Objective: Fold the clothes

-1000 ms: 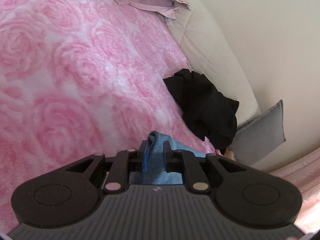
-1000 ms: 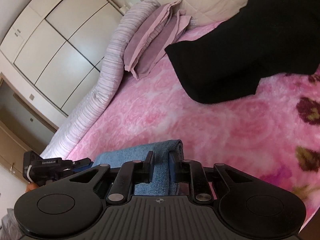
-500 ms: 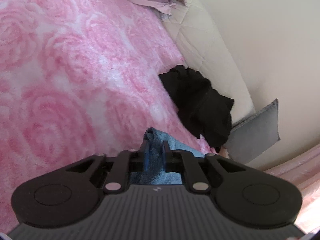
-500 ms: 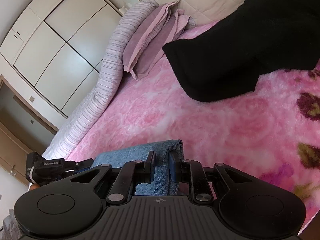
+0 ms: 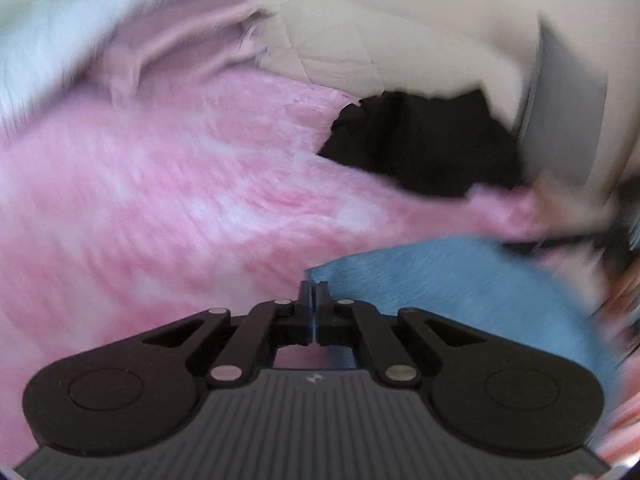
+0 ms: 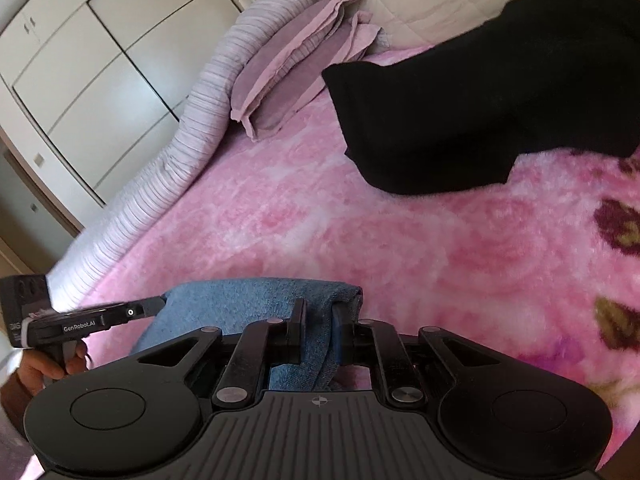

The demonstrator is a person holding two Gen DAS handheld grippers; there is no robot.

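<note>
Centrally, the right gripper [image 6: 318, 320] clamps a fold of the blue towel [image 6: 248, 304], which lies on the pink rose blanket [image 6: 360, 232]. At its other end the left gripper [image 5: 313, 300] shows its fingers pressed together on a thin corner of that towel [image 5: 460, 280]; this view is blurred. Beyond, a black garment [image 6: 480, 112] lies on the blanket near stacked mauve pillows [image 6: 288, 80].

A blue, towel-like cloth [image 6: 256, 304], thick and soft, is folded over on itself near the front of a pink rose-patterned bed. Farther back toward the headboard, well apart from it, a black garment [image 6: 480, 112] lies spread loosely and unfolded.
</note>
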